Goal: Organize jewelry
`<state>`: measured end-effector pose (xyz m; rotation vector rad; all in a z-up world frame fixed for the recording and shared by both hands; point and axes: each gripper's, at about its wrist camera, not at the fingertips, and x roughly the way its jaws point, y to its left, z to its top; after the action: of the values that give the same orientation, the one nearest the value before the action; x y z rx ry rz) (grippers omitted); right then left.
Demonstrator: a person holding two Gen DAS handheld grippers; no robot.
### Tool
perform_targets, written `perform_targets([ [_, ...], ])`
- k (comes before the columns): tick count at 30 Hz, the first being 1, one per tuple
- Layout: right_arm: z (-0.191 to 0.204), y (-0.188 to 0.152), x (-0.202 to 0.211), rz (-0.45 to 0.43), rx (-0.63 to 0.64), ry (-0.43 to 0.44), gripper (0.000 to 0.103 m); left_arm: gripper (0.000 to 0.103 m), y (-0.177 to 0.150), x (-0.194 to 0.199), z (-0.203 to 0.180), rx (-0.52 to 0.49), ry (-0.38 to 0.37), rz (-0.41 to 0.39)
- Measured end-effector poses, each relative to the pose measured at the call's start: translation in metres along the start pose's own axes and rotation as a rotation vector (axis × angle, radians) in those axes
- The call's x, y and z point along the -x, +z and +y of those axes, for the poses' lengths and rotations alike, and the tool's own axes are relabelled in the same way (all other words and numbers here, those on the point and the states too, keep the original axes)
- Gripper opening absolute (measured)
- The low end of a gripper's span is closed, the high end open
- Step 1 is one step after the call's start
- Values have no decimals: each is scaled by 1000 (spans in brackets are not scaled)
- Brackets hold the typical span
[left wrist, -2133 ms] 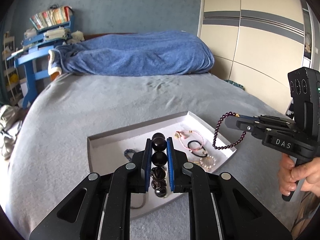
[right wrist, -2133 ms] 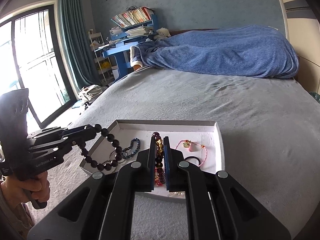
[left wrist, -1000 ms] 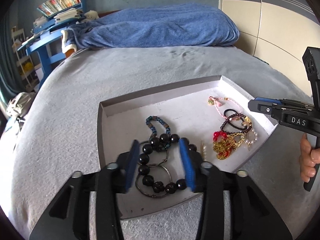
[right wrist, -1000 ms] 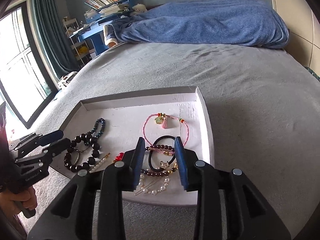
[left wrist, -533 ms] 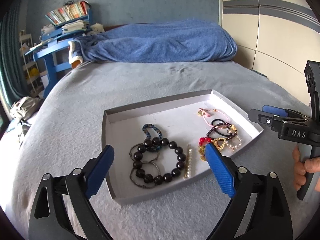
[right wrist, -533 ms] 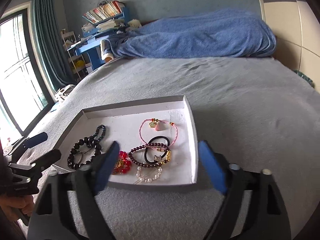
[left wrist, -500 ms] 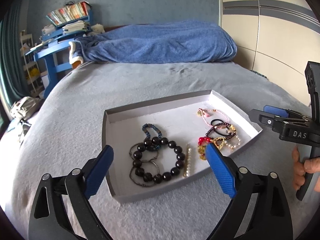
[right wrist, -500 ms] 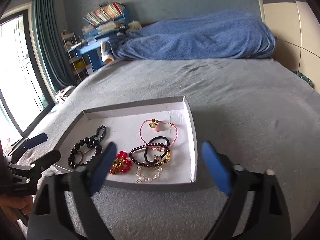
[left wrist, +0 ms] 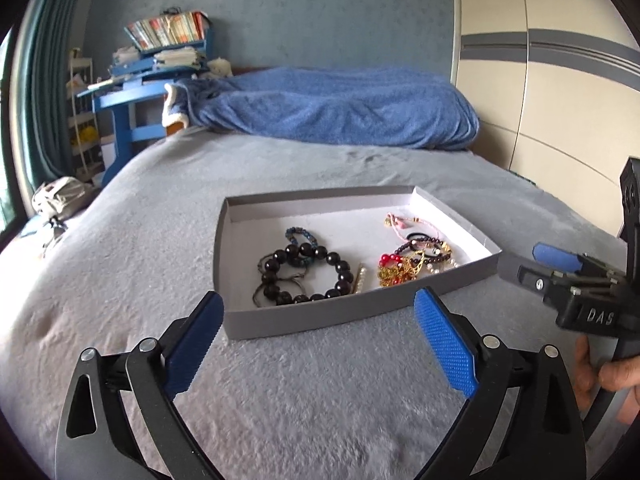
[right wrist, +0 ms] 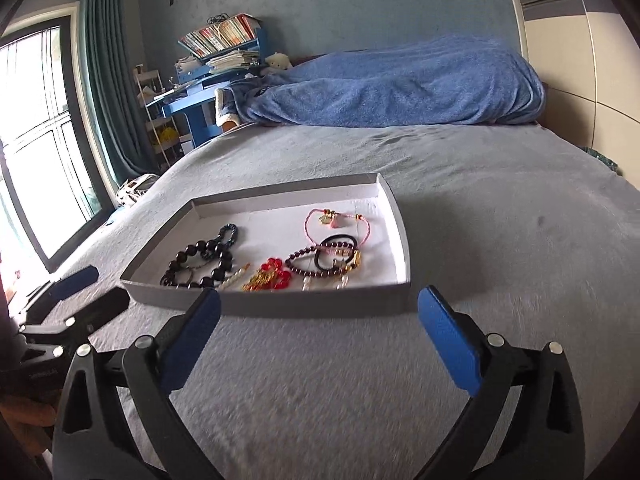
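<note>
All visible jewelry, including the black bead bracelet (left wrist: 304,276) and pink cord bracelet (right wrist: 336,222), lies inside the tray (left wrist: 236,322) on the bed (left wrist: 320,400), so little appears left; the left gripper (left wrist: 320,332) and right gripper (right wrist: 320,336), both short of the tray's near edge, are opening wide and hold nothing.

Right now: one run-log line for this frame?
left gripper: opening, empty | right gripper: opening, empty | jewelry: all in tray | tray: on bed

My left claw (left wrist: 316,320) has matt black plastic arms, shiny metal rivets and knobbly blue rubbery pads (left wrist: 444,340). The grey bedspread (left wrist: 320,392) looks fuzzy, soft cloth. The shallow grey cardboard tray (left wrist: 312,316) is matt, and the big black bead bracelet (left wrist: 304,272) in it is glossy.
</note>
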<state>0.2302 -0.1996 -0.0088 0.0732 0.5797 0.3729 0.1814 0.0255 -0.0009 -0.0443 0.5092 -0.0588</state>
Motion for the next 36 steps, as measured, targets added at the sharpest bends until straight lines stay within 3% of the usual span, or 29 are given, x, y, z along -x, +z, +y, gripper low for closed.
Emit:
perform_targets([
  [10, -3, -18, 24, -66, -12, -32, 97, 98, -12, 14, 2, 13, 11, -21],
  [36, 9, -22, 17, -51, 46, -41, 97, 98, -16, 17, 1, 10, 16, -17],
])
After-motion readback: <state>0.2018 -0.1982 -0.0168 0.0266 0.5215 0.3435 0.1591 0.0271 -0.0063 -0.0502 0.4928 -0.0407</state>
